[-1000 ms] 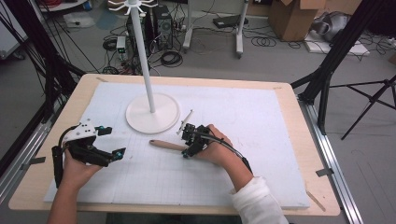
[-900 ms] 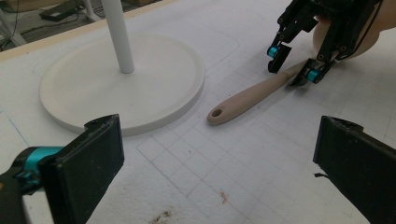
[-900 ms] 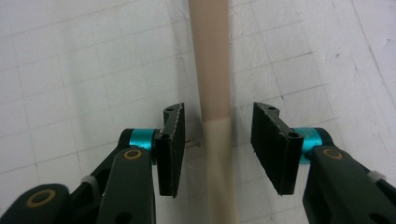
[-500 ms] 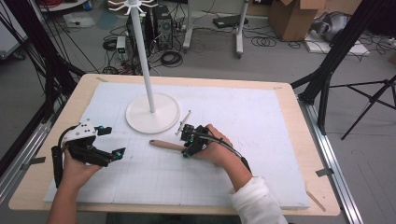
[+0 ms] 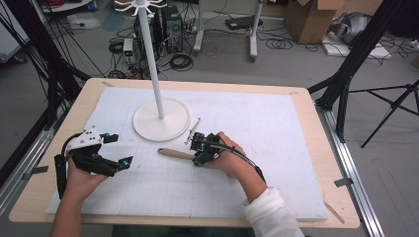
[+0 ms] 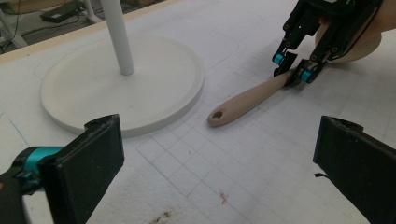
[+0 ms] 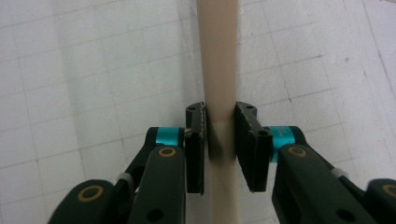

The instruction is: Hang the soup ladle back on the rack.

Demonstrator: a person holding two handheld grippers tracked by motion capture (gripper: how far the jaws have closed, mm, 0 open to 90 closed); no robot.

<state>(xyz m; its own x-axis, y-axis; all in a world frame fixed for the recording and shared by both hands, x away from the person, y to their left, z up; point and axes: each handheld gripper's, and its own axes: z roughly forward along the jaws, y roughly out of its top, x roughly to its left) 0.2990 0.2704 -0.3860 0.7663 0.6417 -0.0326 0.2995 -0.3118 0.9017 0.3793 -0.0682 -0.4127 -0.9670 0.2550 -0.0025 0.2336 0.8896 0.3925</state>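
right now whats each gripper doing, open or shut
left gripper: open, jaws wide apart, holding nothing.
right gripper: shut on the wooden handle lying on the mat.

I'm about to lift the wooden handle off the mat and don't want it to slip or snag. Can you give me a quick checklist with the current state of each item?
1. Right gripper straddles the wooden handle, one jaw on each side: ok.
2. Jaws fully clamped on the handle: cannot tell; they sit tight against it in the right gripper view.
3. Handle lying flat on the white mat, free of the stand base: ok, a gap shows between them.
4. Left gripper open and away from the handle: ok.
5. Thin stick beside the right gripper out of the lift path: cannot tell; it lies very close.
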